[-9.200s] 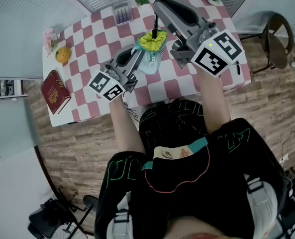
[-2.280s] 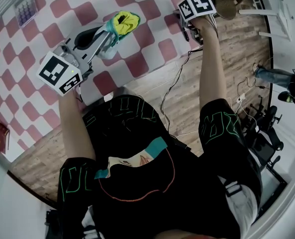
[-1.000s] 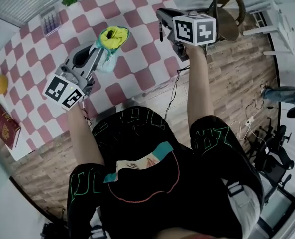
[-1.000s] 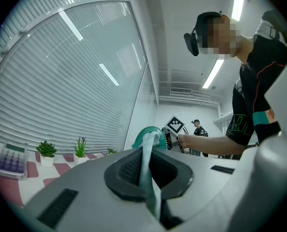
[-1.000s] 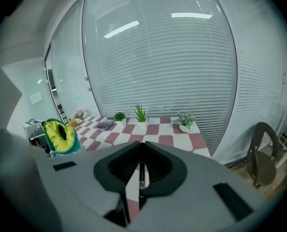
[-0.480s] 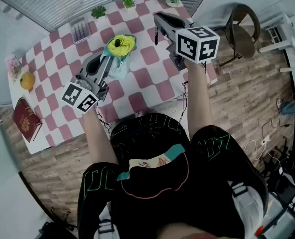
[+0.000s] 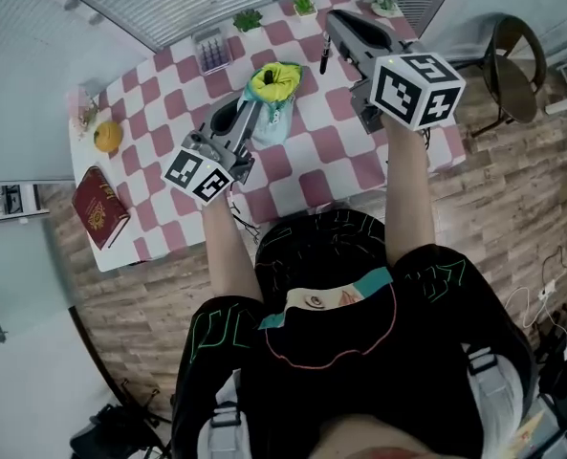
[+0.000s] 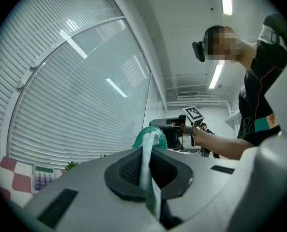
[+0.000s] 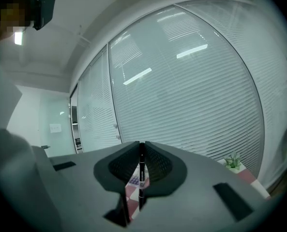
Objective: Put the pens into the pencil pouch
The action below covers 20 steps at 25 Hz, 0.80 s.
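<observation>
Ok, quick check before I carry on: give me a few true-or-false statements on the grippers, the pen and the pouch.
1. The right gripper is shut on a black pen. True.
2. The left gripper is empty. False: it is shut on the pouch's teal edge.
3. The pen is already inside the pouch. False: it hangs from the jaws, apart from the pouch, to its right in the head view.
4. The pouch's mouth is open, showing yellow lining. True.
5. A red book lies at the table's left end. True.
</observation>
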Each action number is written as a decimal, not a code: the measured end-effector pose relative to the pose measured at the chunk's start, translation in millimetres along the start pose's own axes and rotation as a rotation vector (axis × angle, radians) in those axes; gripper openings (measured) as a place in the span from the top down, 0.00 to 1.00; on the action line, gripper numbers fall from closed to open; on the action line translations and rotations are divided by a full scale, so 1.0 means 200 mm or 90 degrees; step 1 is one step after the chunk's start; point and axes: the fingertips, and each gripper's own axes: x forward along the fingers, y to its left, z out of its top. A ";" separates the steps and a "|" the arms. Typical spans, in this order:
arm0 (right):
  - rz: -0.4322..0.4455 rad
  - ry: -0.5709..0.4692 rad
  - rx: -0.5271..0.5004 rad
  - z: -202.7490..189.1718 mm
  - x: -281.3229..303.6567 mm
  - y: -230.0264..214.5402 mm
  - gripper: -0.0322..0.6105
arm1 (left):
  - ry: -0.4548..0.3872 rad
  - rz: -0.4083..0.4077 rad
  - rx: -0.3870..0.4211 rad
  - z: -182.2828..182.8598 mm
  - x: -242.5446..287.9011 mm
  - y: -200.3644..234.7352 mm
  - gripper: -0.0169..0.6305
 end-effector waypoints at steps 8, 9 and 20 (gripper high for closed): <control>0.026 -0.067 -0.006 0.19 -0.06 0.11 0.89 | -0.014 -0.001 0.004 0.02 0.00 0.01 0.97; 0.030 -0.074 -0.005 0.21 -0.06 0.12 0.89 | -0.015 -0.003 0.005 0.03 0.00 0.01 0.97; 0.068 -0.108 0.007 0.32 -0.07 0.19 0.89 | -0.010 -0.020 0.014 0.03 0.07 -0.01 0.97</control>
